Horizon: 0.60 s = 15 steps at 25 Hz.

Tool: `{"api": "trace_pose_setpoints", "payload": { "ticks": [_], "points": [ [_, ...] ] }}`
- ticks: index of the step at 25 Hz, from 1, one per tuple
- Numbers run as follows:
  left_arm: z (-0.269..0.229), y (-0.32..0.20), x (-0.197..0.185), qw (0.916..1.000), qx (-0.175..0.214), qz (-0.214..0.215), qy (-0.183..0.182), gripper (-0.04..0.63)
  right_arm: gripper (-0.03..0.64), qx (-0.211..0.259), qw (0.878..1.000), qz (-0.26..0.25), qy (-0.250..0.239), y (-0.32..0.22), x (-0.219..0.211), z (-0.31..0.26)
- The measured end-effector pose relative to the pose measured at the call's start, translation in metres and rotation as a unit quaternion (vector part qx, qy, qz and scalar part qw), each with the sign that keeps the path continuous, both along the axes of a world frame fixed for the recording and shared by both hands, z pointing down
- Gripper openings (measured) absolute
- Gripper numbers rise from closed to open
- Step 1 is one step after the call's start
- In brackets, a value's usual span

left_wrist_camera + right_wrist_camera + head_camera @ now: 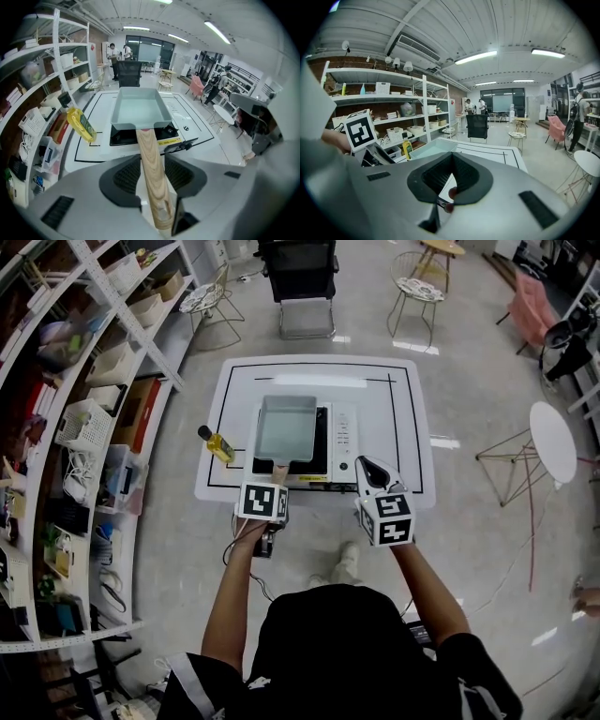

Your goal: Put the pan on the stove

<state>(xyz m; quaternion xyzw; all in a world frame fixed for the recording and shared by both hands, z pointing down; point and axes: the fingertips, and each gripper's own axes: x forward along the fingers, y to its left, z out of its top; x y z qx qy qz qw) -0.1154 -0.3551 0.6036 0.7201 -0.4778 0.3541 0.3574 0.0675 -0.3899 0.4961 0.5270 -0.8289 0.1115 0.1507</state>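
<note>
I see the grey rectangular pan (286, 427) sitting on the stove (343, 442), which stands on the white table (412, 418). My left gripper (278, 476) has its jaws wide apart, and the pan's wooden handle (152, 178) lies between them, ungripped. My right gripper (368, 471), just beside the stove, has its jaws closed together on nothing.

Bright, even light from ceiling strip lights (476, 57), soft shadows. White glare on the glossy floor (412, 346) and table (319, 381). Both gripper views are heavy fisheye with dark corners, head view bends too, and the pan handle (151, 173) goes mushy near the lens.
</note>
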Motion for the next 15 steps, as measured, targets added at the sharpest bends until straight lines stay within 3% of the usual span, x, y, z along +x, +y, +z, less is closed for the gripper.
{"api": "trace_pose_setpoints", "payload": {
  "ticks": [7, 11, 15],
  "points": [
    [-0.05, 0.009, -0.014, 0.9937, 0.109, -0.006, 0.022, 0.156, 0.0, 0.015, 1.0, 0.024, 0.006, 0.023, -0.003, -0.013],
    [-0.08, 0.017, -0.029, 0.9817, 0.182, -0.029, 0.047, 0.062, 0.0, 0.025, 0.999, 0.033, 0.01, 0.039, -0.01, -0.022],
    [-0.097, 0.034, -0.036, 0.9712, 0.224, -0.028, 0.076, 0.018, 0.0, 0.033, 0.998, 0.042, 0.014, 0.058, -0.017, -0.028]
  ]
}}
